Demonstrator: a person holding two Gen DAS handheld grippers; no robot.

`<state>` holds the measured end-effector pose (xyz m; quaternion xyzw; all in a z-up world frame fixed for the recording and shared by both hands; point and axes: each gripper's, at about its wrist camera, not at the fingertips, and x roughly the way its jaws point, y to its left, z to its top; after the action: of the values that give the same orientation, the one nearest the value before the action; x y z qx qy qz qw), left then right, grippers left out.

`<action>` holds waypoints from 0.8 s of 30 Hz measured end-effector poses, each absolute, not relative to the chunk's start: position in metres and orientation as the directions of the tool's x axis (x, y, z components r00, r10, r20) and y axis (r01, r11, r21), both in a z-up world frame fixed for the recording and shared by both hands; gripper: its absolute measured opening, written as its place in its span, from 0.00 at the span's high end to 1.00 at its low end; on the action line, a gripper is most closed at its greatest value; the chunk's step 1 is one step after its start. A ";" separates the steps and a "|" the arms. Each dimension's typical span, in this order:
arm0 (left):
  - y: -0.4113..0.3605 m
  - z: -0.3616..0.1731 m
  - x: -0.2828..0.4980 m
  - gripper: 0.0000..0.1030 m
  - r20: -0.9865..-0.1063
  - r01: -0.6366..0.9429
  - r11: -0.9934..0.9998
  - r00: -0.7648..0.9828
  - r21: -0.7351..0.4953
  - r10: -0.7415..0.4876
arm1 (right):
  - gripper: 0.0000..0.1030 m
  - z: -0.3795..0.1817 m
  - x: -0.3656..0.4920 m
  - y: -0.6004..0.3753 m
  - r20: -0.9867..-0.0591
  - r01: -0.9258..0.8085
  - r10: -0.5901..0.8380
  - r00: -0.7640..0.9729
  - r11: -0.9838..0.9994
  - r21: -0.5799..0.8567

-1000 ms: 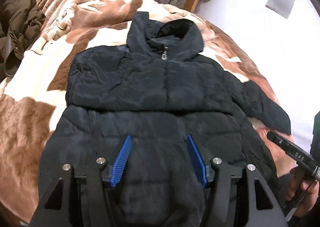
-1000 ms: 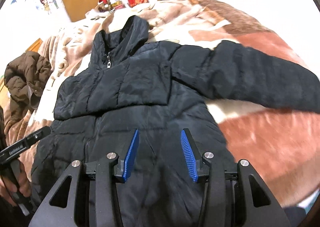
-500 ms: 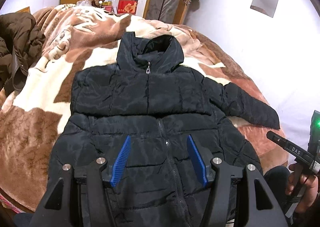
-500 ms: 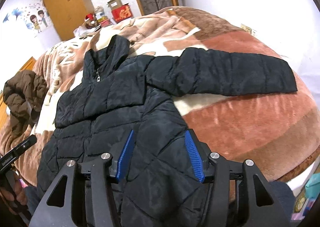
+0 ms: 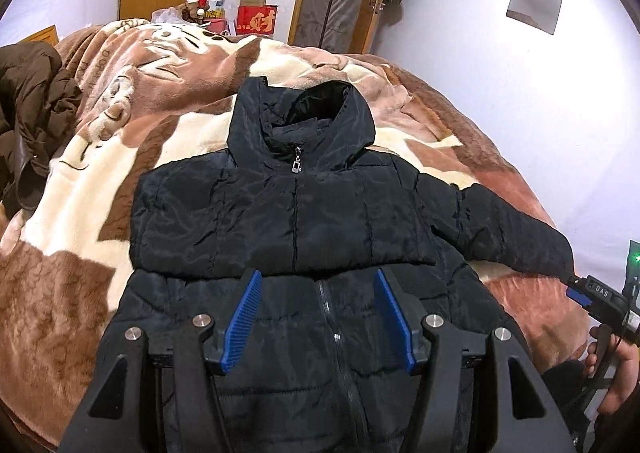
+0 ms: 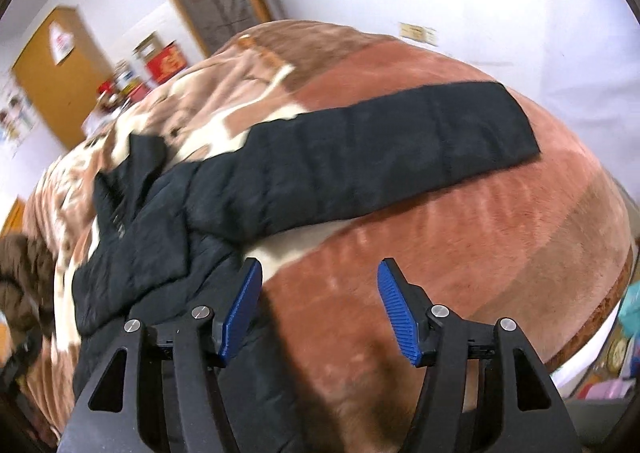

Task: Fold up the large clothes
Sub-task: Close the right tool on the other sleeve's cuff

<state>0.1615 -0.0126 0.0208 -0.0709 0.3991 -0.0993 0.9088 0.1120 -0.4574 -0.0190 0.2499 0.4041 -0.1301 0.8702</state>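
A black hooded puffer jacket (image 5: 296, 221) lies front up and zipped on the bed. One sleeve is folded across its chest; the other sleeve (image 6: 380, 149) stretches out flat to the right. My left gripper (image 5: 318, 313) hovers open above the jacket's lower front, nothing between its blue pads. In the right wrist view, my right gripper (image 6: 320, 309) hangs over the bare blanket beside the jacket's right edge, below the outstretched sleeve. Its jaws are opening and hold nothing. The right gripper's tip (image 5: 592, 291) shows at the left view's right edge, just off the sleeve cuff.
A brown and cream plush blanket (image 5: 100, 181) covers the bed. A brown coat (image 5: 28, 109) is heaped at the left side. Boxes (image 5: 256, 17), a wardrobe and a door stand behind the bed. The bed's right edge (image 6: 592, 317) drops to a cluttered floor.
The right gripper swung right, off the jacket's body onto the blanket beneath the outstretched sleeve, and its jaws spread wider. The left gripper rose and drew back, still over the jacket's lower front.
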 end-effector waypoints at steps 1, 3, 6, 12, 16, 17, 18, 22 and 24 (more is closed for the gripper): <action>-0.015 0.019 0.167 0.41 -0.714 0.123 0.971 0.659 -0.207 -0.236 | 0.41 -0.022 0.116 -0.467 -0.772 0.450 -0.026 0.635 0.825 0.342; -0.019 0.016 0.176 0.41 -0.718 0.124 0.972 0.657 -0.198 -0.230 | 0.41 -0.030 0.123 -0.484 -0.777 0.488 -0.033 0.629 0.794 0.361; -0.025 0.008 0.191 0.41 -0.729 0.123 0.975 0.649 -0.184 -0.219 | 0.40 -0.045 0.134 -0.509 -0.792 0.539 -0.024 0.610 0.745 0.392; -0.030 -0.009 0.213 0.41 -0.757 0.112 0.979 0.621 -0.173 -0.205 | 0.40 -0.076 0.148 -0.548 -0.808 0.622 -0.027 0.588 0.654 0.431; -0.032 -0.020 0.223 0.41 -0.772 0.105 0.980 0.604 -0.168 -0.197 | 0.40 -0.083 0.153 -0.563 -0.795 0.633 -0.033 0.606 0.626 0.457; -0.032 -0.023 0.226 0.41 -0.775 0.102 0.981 0.601 -0.168 -0.195 | 0.40 -0.083 0.154 -0.568 -0.788 0.634 -0.039 0.615 0.619 0.464; -0.031 -0.026 0.228 0.41 -0.778 0.098 0.981 0.597 -0.168 -0.193 | 0.40 -0.083 0.155 -0.572 -0.780 0.635 -0.044 0.624 0.610 0.474; -0.029 -0.034 0.235 0.41 -0.789 0.084 0.982 0.586 -0.171 -0.187 | 0.40 -0.089 0.158 -0.588 -0.748 0.639 -0.040 0.662 0.550 0.537; -0.027 -0.038 0.237 0.41 -0.793 0.077 0.982 0.580 -0.172 -0.184 | 0.39 -0.091 0.157 -0.597 -0.725 0.637 -0.049 0.687 0.519 0.569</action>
<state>0.2369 -0.0274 -0.0379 -0.0592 0.4521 -0.0736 0.8869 0.1572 -0.5966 -0.0907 0.4417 0.3332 -0.2130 0.8053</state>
